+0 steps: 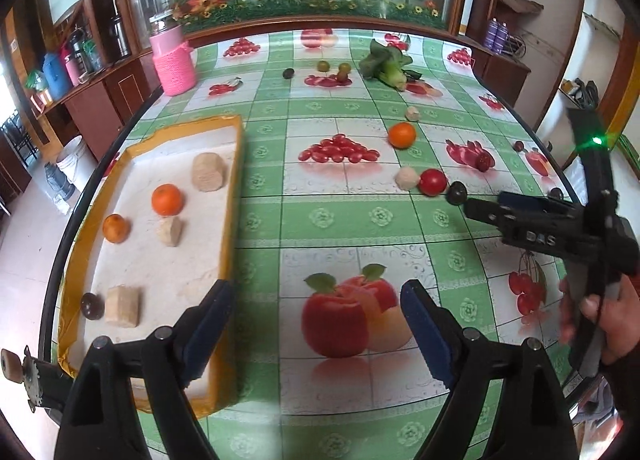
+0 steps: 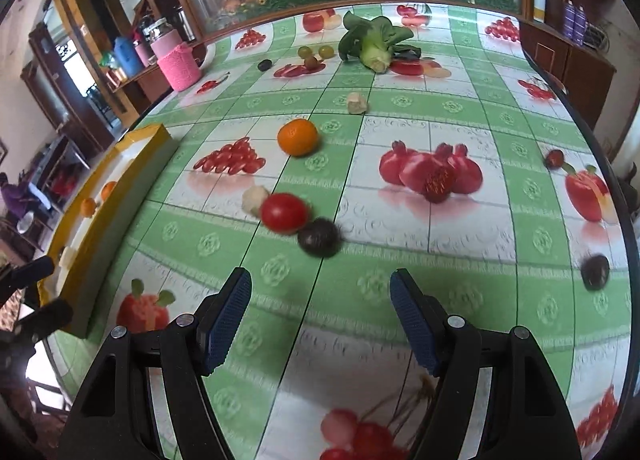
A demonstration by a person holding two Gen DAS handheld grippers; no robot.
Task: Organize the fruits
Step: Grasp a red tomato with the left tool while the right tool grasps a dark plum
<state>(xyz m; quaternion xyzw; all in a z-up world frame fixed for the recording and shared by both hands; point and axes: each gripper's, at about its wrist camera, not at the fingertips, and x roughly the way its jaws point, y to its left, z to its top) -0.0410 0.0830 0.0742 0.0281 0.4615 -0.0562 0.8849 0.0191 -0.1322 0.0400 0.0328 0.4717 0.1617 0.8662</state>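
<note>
Green fruit-print tablecloth point(image 2: 400, 260): both empty, parted, left gripper point(image 1: 320, 324) beside yellow-rimmed tray point(image 1: 234, 196), right gripper point(image 2: 320, 316) probably nearing dark round plum point(image 2: 320, 238).

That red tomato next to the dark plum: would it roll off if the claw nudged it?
Probably. The tomato looks round and glossy, so it could roll or slip on the flat table. It touches the plum, which might move too. Likely soft, so squeeze gently.

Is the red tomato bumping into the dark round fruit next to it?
Touching. In the right wrist view, the red tomato and the dark fruit overlap edge to edge with no tablecloth between.
</note>
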